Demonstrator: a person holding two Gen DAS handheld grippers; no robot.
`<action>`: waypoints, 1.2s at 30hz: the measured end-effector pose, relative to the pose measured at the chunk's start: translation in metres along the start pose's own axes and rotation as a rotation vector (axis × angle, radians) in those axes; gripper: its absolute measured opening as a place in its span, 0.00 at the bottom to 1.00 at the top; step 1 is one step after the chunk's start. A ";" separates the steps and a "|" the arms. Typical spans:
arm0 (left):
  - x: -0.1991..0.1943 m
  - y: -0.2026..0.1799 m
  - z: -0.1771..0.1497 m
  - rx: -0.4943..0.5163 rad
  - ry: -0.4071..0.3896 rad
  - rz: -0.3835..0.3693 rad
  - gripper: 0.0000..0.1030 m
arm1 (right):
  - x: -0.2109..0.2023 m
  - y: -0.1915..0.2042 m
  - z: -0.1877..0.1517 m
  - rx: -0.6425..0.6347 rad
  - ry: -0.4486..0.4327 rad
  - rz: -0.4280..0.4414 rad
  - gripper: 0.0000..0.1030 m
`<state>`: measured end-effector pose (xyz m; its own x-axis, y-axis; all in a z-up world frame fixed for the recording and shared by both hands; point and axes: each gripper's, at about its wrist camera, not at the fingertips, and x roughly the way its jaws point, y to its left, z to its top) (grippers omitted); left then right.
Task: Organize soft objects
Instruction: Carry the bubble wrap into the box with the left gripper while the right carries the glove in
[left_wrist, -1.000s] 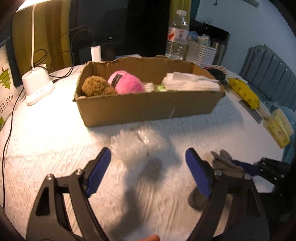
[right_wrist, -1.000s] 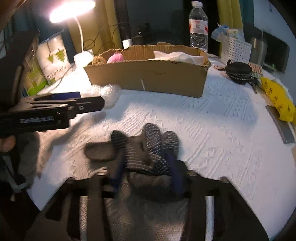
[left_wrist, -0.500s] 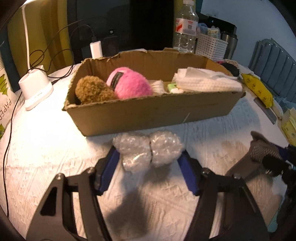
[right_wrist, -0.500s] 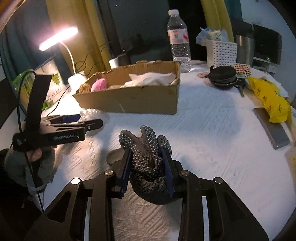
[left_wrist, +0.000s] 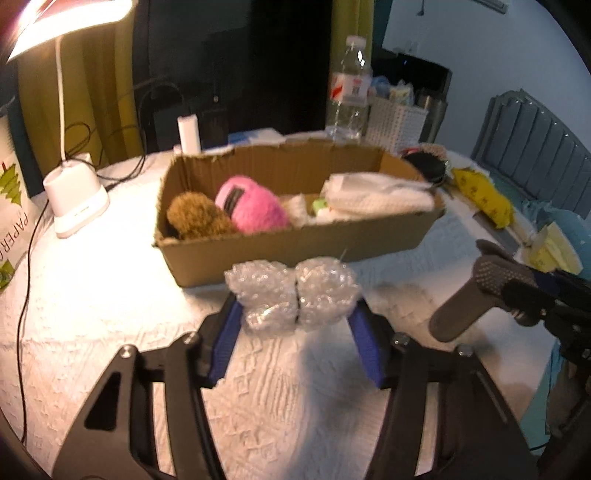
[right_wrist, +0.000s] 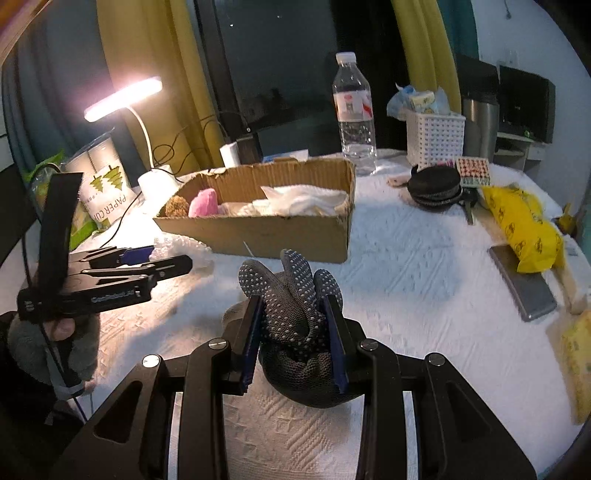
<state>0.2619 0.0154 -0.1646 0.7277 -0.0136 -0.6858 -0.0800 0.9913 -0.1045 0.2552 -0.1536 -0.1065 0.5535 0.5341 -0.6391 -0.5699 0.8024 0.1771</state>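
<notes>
A: Left view: where's the bubble wrap (left_wrist: 291, 297)?
B: Before the cardboard box (left_wrist: 295, 243), left tongs (left_wrist: 295, 332) closing on its sides. Light, squashy.
A: Right view?
B: Right tongs (right_wrist: 293, 334) clamp the limp grey glove (right_wrist: 295, 321) mid-body, nearer than the box.

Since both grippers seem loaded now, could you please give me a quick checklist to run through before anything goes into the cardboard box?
1. Left gripper on the bubble wrap: ok, jaws closing with the pads pressing it.
2. Right gripper on the gray dotted glove: ok, pinched between both pads.
3. Glove clear of the table: cannot tell.
4. Cardboard box open on top: ok.
5. Free space inside the box: cannot tell; pink toy, brown toy and white cloths fill much of it.
</notes>
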 end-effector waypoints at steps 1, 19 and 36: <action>-0.006 0.001 0.003 0.003 -0.014 -0.005 0.56 | -0.003 0.002 0.003 -0.005 -0.007 -0.003 0.34; -0.070 0.025 0.055 -0.024 -0.224 -0.030 0.56 | -0.024 0.026 0.059 -0.066 -0.119 -0.027 0.34; -0.049 0.044 0.117 0.005 -0.288 -0.007 0.57 | 0.007 0.023 0.122 -0.125 -0.178 -0.044 0.34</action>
<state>0.3023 0.0747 -0.0515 0.8917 0.0164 -0.4523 -0.0715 0.9919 -0.1048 0.3200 -0.0989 -0.0150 0.6716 0.5465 -0.5003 -0.6076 0.7926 0.0501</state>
